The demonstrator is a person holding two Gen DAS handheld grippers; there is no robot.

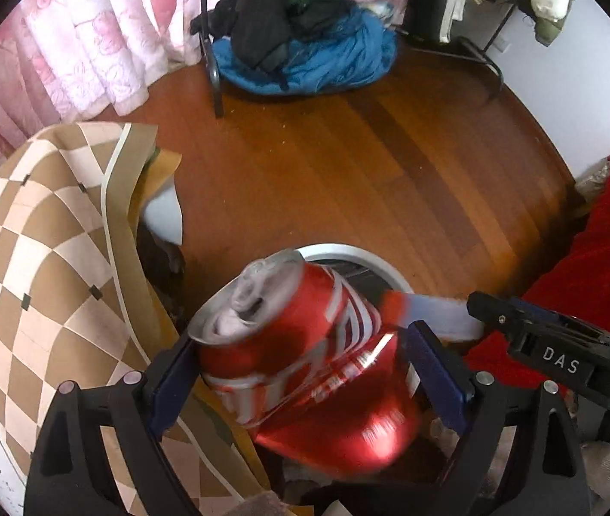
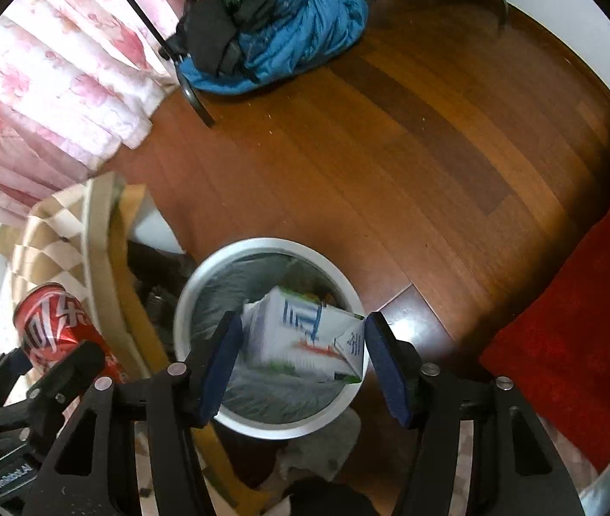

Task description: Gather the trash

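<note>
Right gripper (image 2: 300, 361) is directly over the bin (image 2: 184, 296) at lower centre of its view. The carton (image 2: 305, 335) sits between its pads, which look spread a bit wider than it, so possibly released; can't tell. Left gripper (image 1: 305, 370) clamps the can (image 1: 300, 344), tilted with its top toward upper left, bin rim just behind it.

On the right gripper (image 1: 562, 344) white letters read "DAS". On the left gripper (image 2: 16, 479) the words "GenRobot.AI" stand. The print on the red can (image 1: 305, 357) and the carton (image 2: 305, 335) is too blurred to read.
</note>
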